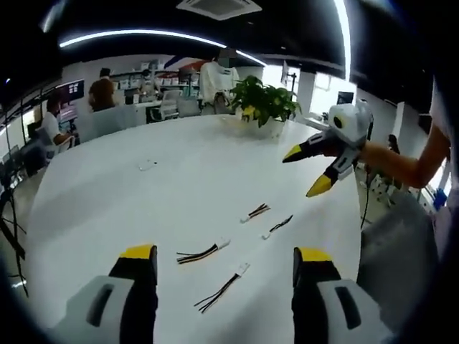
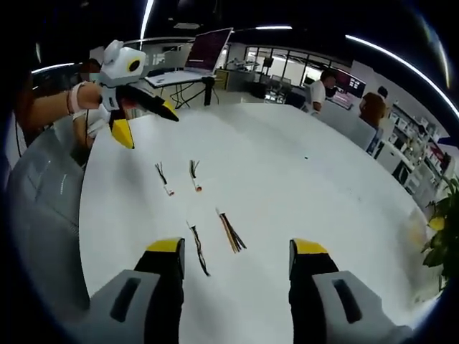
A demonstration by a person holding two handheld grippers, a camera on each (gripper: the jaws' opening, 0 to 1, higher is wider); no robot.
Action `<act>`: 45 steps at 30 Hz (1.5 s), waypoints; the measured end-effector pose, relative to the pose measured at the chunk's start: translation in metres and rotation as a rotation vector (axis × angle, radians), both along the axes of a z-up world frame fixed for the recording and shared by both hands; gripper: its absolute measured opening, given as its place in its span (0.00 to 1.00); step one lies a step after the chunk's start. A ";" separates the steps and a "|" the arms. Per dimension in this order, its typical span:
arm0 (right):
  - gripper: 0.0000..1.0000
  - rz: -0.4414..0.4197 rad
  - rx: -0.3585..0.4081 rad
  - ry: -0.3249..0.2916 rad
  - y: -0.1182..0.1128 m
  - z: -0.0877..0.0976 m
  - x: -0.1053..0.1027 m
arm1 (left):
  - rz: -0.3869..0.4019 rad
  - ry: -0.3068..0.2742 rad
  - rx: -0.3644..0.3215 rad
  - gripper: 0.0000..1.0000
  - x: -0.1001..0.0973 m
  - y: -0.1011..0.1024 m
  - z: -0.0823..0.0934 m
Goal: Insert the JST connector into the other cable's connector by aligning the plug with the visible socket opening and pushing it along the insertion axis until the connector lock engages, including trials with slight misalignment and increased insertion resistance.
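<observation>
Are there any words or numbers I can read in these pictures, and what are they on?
None can be read.
The four cable pieces on the white table, such as the cable with a white connector, bear no readable marking.
The laptop screen is too blurred to read.
The left gripper and right gripper show no lettering.

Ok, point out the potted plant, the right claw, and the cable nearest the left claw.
potted plant (image 1: 267,100), left gripper view, on its leaves.
right claw (image 1: 310,170), left gripper view, midway between its yellow tips.
nearest cable (image 1: 203,254), left gripper view, on its wires.
</observation>
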State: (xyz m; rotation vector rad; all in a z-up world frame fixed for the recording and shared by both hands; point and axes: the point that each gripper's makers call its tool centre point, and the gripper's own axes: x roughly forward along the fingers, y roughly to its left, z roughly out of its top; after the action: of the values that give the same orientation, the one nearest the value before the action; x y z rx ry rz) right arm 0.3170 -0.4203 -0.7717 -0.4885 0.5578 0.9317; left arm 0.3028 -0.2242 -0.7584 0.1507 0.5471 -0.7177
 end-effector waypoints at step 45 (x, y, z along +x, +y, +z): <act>0.37 0.174 0.070 0.035 0.056 -0.050 0.029 | -0.121 0.047 0.031 0.57 0.046 -0.021 -0.066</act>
State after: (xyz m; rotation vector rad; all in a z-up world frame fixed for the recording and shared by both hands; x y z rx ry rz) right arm 0.3459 -0.3648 -0.8214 -0.4637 0.5181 1.1236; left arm 0.3484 -0.2451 -0.8242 0.1976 0.5973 -0.8325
